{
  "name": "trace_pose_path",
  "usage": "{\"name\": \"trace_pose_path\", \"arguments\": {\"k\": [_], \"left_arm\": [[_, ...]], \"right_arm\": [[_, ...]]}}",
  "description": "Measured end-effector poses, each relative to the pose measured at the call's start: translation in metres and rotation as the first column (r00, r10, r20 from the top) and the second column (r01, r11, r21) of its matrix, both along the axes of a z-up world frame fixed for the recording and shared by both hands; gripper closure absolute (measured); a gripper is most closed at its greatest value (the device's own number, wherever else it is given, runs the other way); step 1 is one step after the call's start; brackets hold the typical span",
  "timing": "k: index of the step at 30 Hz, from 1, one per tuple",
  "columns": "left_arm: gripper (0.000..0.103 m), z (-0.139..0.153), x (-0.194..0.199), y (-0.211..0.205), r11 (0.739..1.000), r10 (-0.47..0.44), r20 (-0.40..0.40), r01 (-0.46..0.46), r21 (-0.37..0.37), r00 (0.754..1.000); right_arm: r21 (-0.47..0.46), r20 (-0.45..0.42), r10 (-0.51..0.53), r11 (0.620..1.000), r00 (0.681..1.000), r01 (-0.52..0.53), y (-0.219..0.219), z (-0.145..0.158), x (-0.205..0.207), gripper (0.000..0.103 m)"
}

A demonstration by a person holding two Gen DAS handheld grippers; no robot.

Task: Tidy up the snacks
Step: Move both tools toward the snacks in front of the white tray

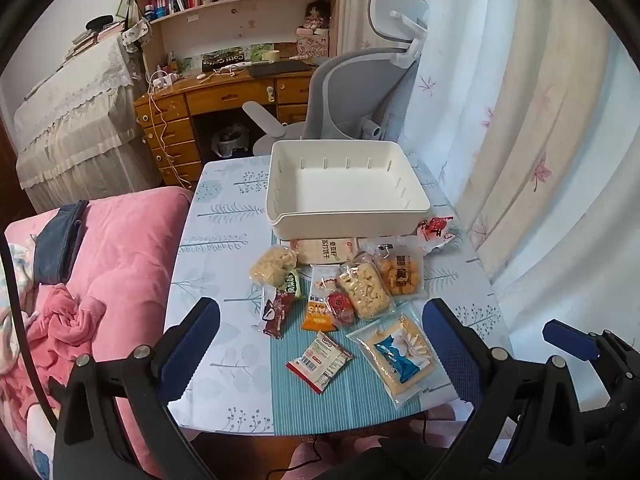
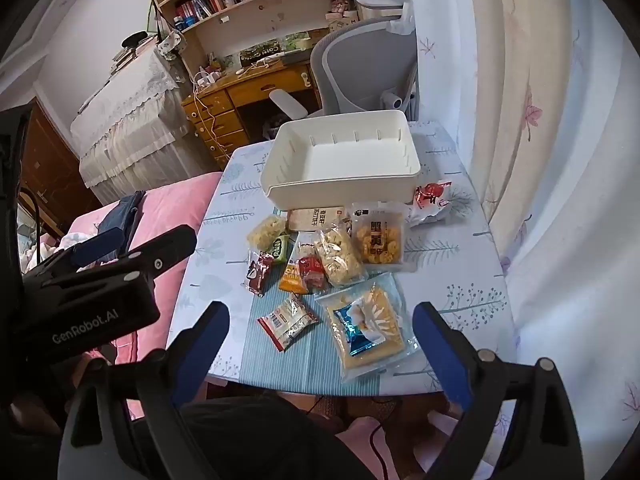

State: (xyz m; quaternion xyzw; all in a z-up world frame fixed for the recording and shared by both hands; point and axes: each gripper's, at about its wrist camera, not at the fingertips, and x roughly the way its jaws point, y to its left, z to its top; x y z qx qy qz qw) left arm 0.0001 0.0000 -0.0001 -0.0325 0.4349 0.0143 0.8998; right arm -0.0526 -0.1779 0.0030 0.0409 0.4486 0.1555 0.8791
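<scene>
An empty white bin (image 1: pixel 348 184) (image 2: pixel 340 160) stands at the far side of the small table (image 1: pixel 224 216) (image 2: pixel 460 280). In front of it lie several snack packets: a large yellow and blue bag (image 1: pixel 400 356) (image 2: pixel 368 324), a small white and red packet (image 1: pixel 318 360) (image 2: pixel 286 320), an orange packet (image 1: pixel 318 308), two clear bags of puffs (image 1: pixel 364 290) (image 1: pixel 274 266), a bag of round yellow biscuits (image 1: pixel 400 274) (image 2: pixel 378 238), and a red and white wrapper (image 1: pixel 436 230) (image 2: pixel 430 198). My left gripper (image 1: pixel 320 332) hangs open above the near packets. My right gripper (image 2: pixel 320 336) is open too, nothing between its fingers.
A pink sofa (image 1: pixel 120 256) with a crumpled pink cloth (image 1: pixel 68 320) flanks the table's left. Floral curtains (image 1: pixel 520 140) hang close on the right. A grey office chair (image 1: pixel 360 92) and a wooden desk (image 1: pixel 208 100) stand behind the table.
</scene>
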Motion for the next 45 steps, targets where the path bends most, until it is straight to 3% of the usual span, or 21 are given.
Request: {"name": "trace_pose_path", "arguments": {"k": [31, 45], "left_arm": [[0.002, -0.005, 0.0, -0.011, 1.0, -0.005, -0.02, 0.004, -0.031, 1.0], [0.002, -0.05, 0.003, 0.0, 0.994, 0.086, -0.174, -0.097, -0.058, 0.981]], "right_arm": [[-0.002, -0.01, 0.009, 1.0, 1.0, -0.009, -0.004, -0.001, 0.002, 0.009], [-0.019, 0.026, 0.046, 0.999, 0.999, -0.046, -0.008, -0.017, 0.004, 0.009]]}}
